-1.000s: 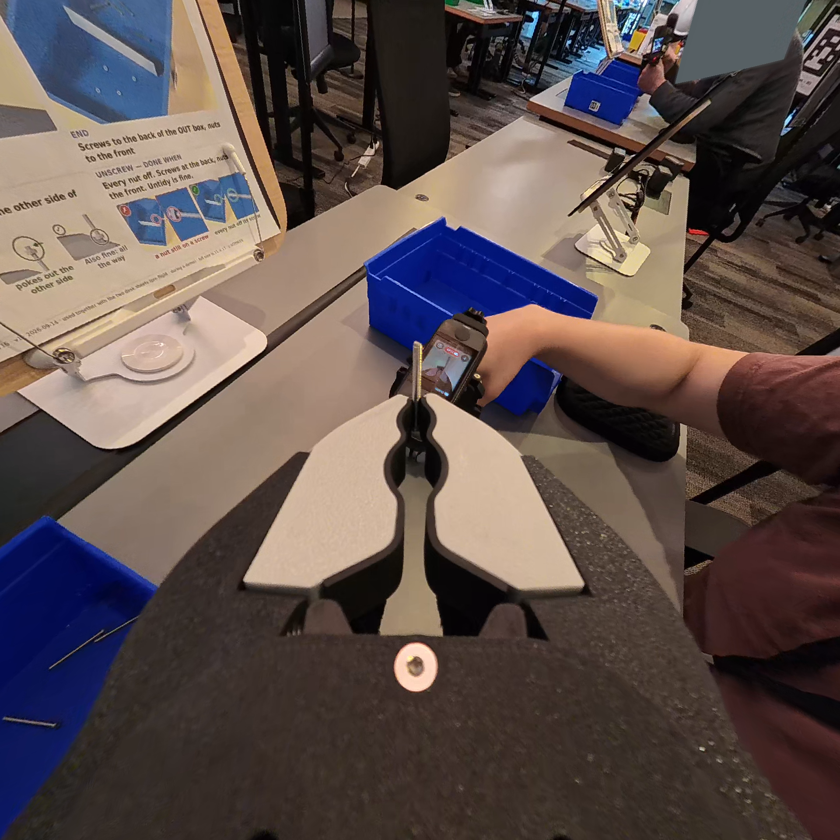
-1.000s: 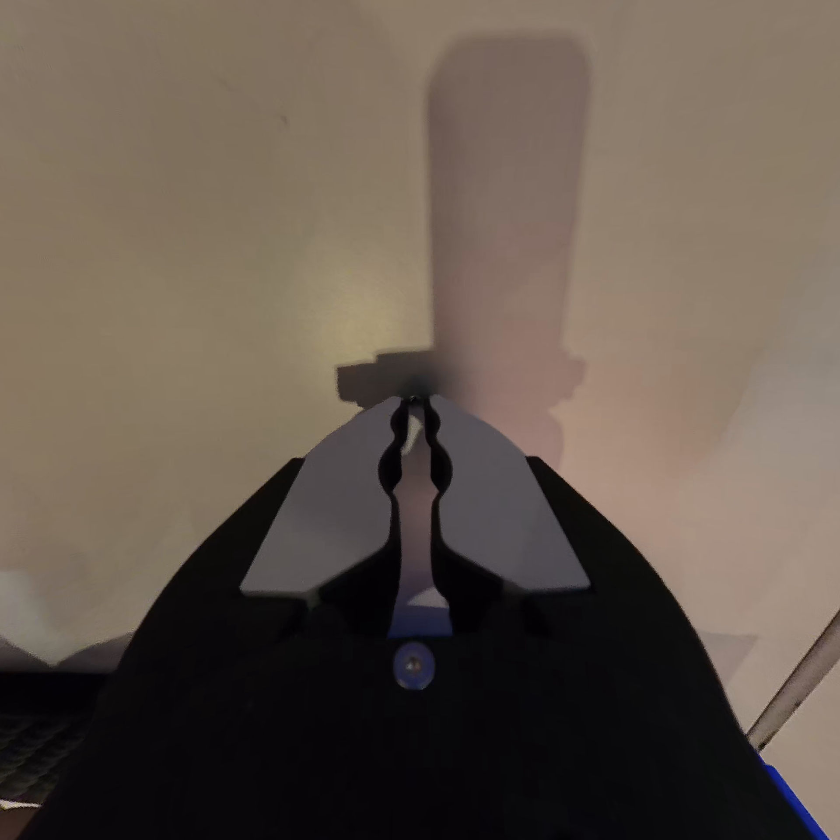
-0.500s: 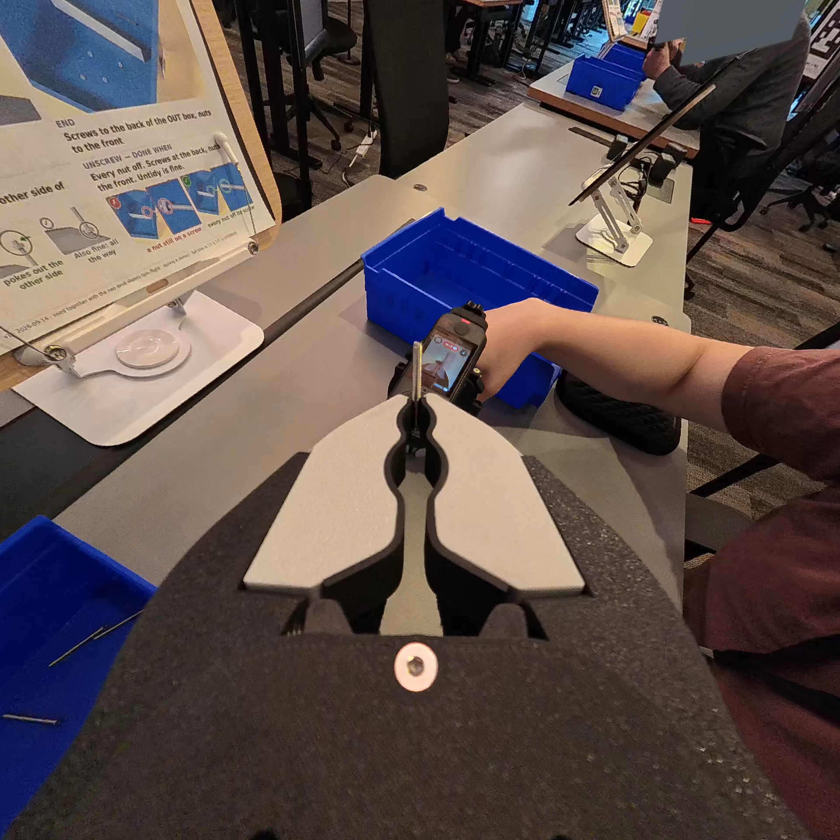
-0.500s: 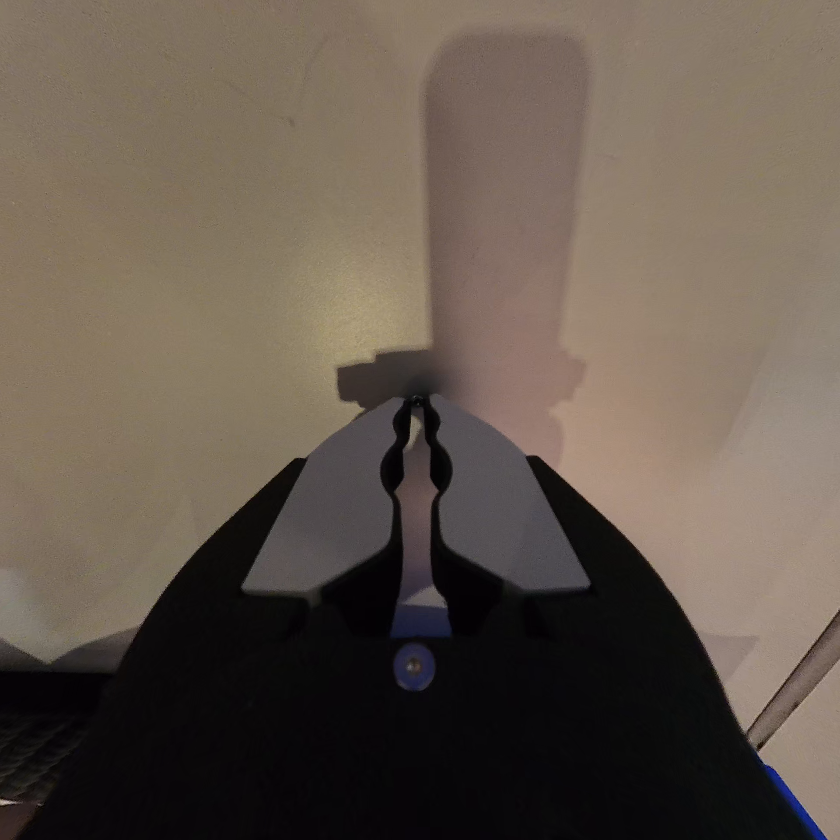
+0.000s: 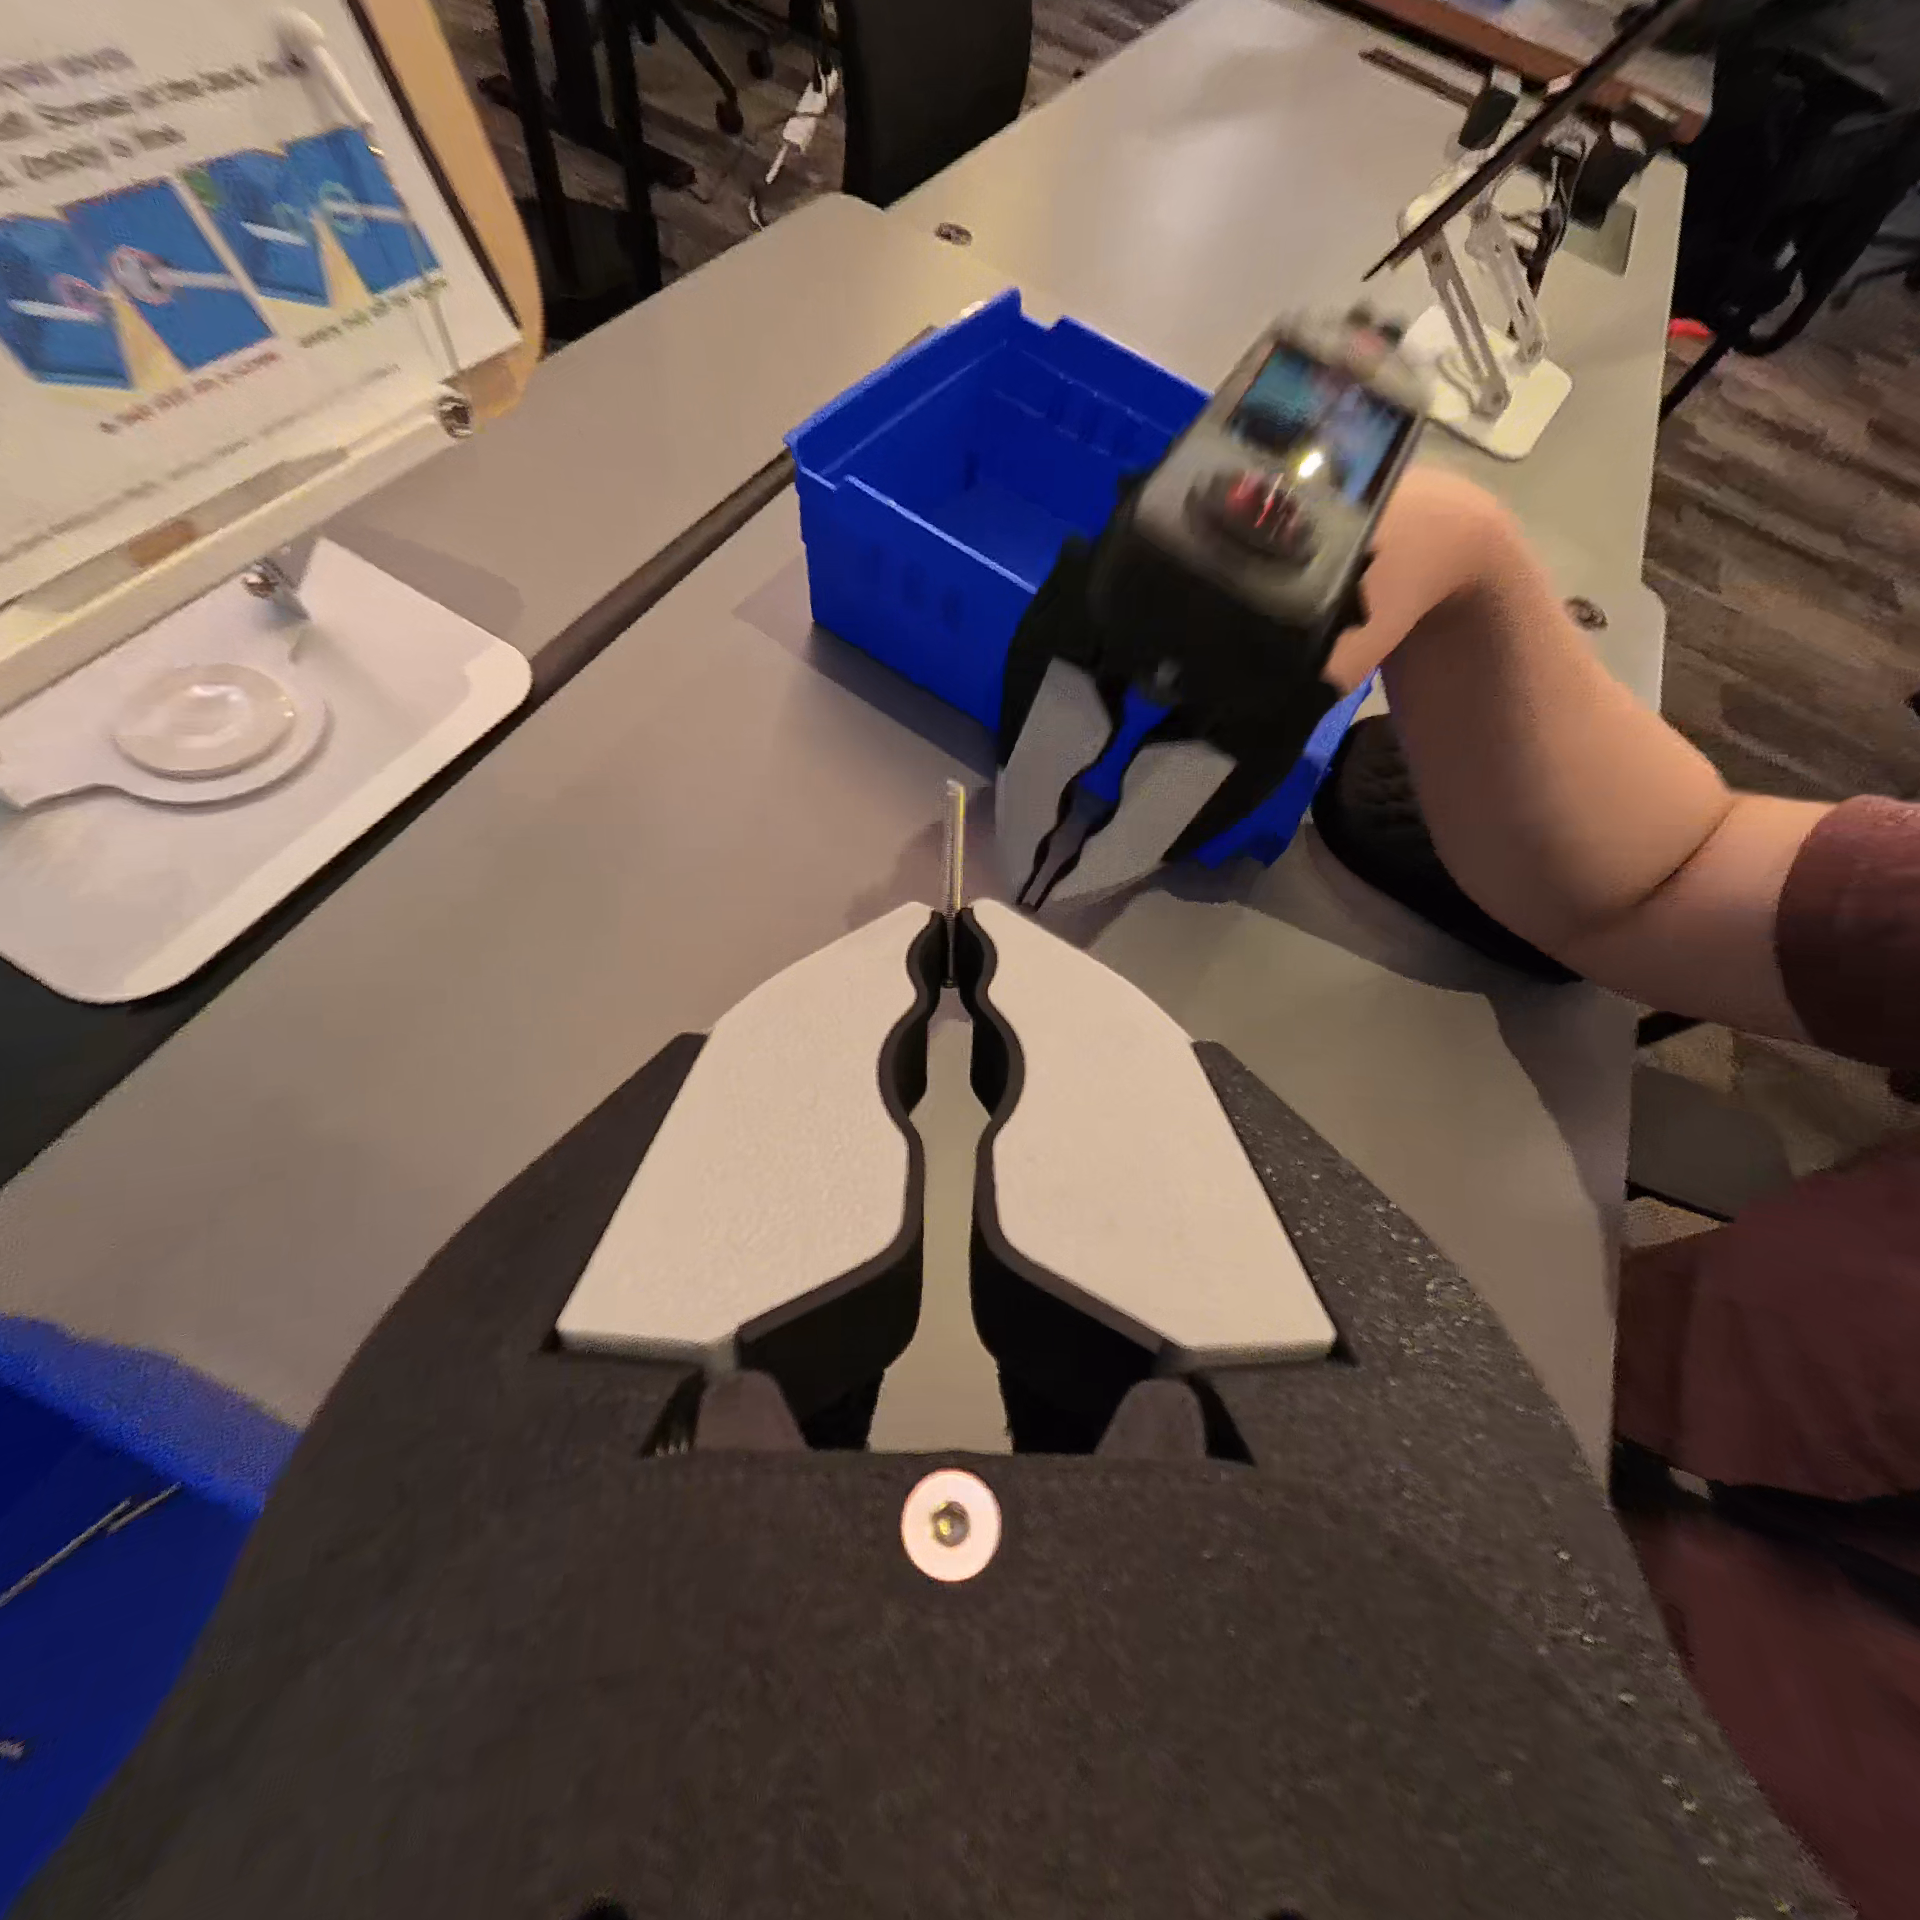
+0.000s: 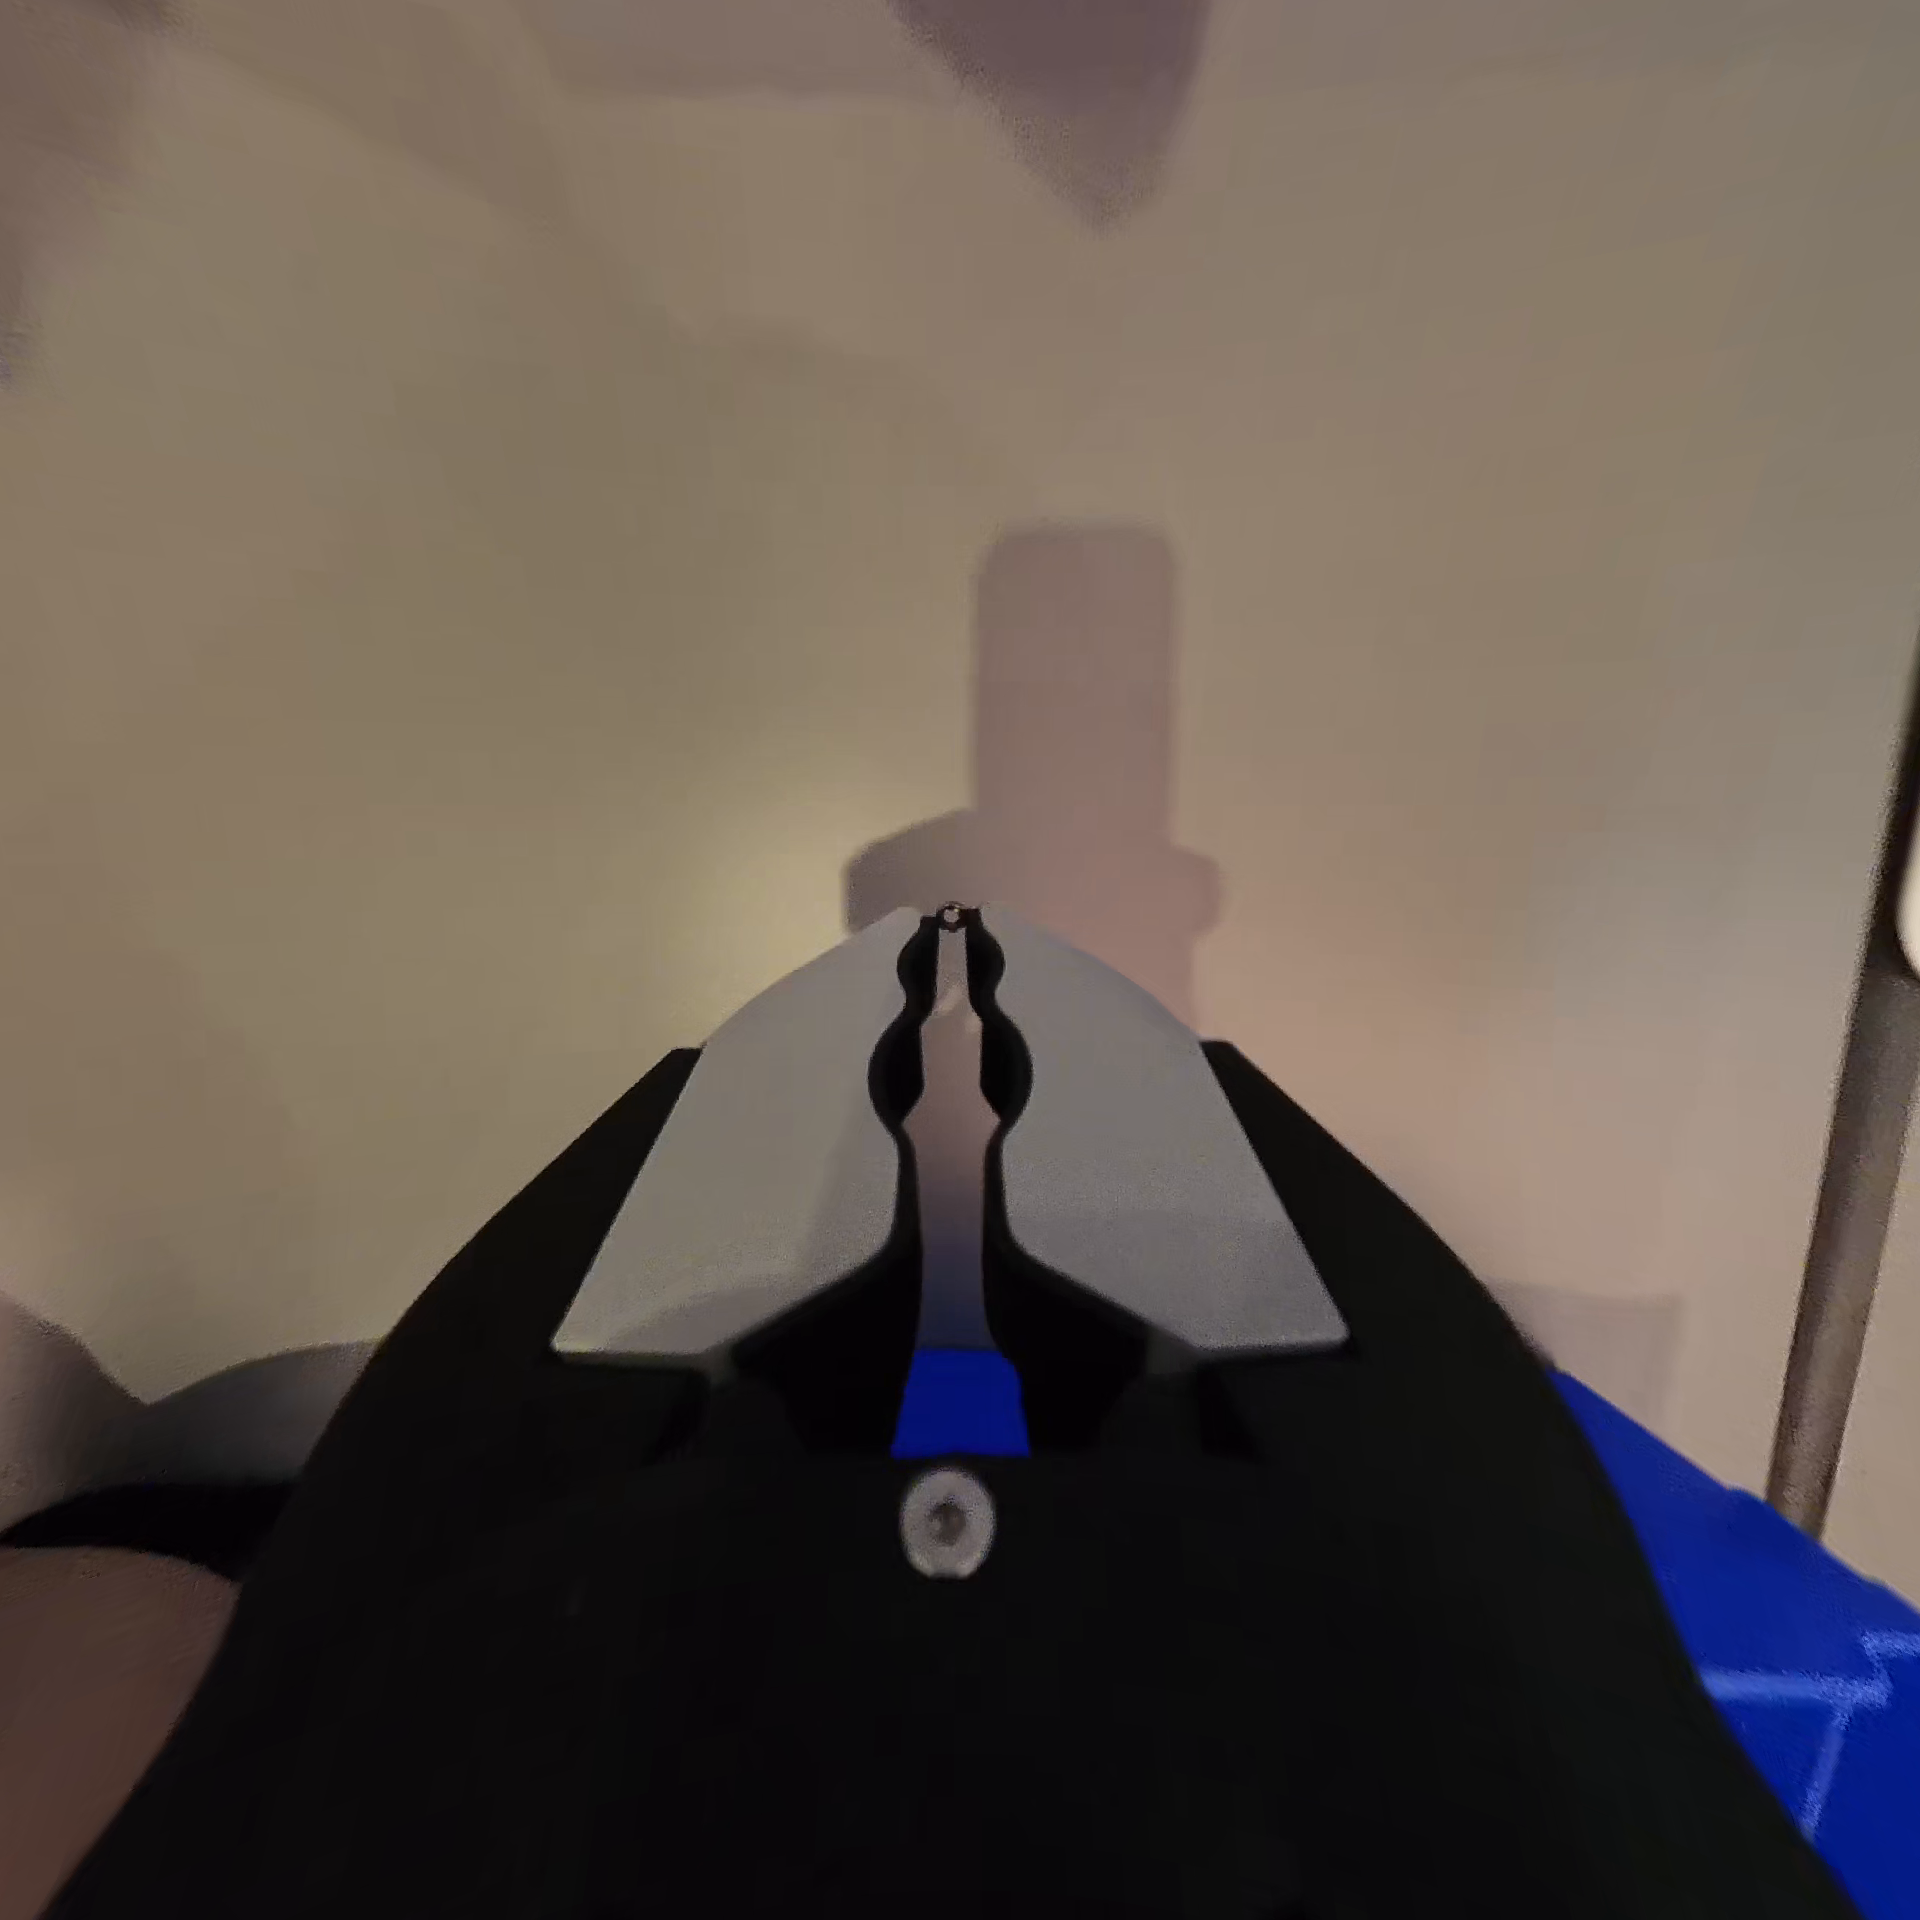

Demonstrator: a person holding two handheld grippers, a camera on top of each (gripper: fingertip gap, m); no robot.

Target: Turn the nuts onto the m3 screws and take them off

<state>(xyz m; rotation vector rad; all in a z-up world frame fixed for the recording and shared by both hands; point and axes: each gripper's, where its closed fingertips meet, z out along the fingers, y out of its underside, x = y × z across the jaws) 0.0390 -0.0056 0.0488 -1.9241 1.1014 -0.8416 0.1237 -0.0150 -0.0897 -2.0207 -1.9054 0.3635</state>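
My left gripper (image 5: 951, 916) is shut on a thin silver screw (image 5: 953, 844) that sticks straight out past its tips over the grey table (image 5: 582, 935). My right gripper (image 6: 951, 914) is shut on a small dark nut (image 6: 950, 913) pinched at its very tips, just above the table. In the left wrist view the right gripper (image 5: 1039, 891) is blurred, tips down close to the right of the screw, held by a hand (image 5: 1455, 582).
A blue bin (image 5: 966, 499) stands behind the right gripper. Another blue bin (image 5: 94, 1475) with loose screws is at the near left. An instruction sheet on a white stand (image 5: 208, 665) is at the left. A black pad (image 5: 1392, 831) lies under the forearm.
The right gripper has lifted off the table with the nut and swung toward the left gripper's screw. The left gripper still holds the screw and has tilted down a little.
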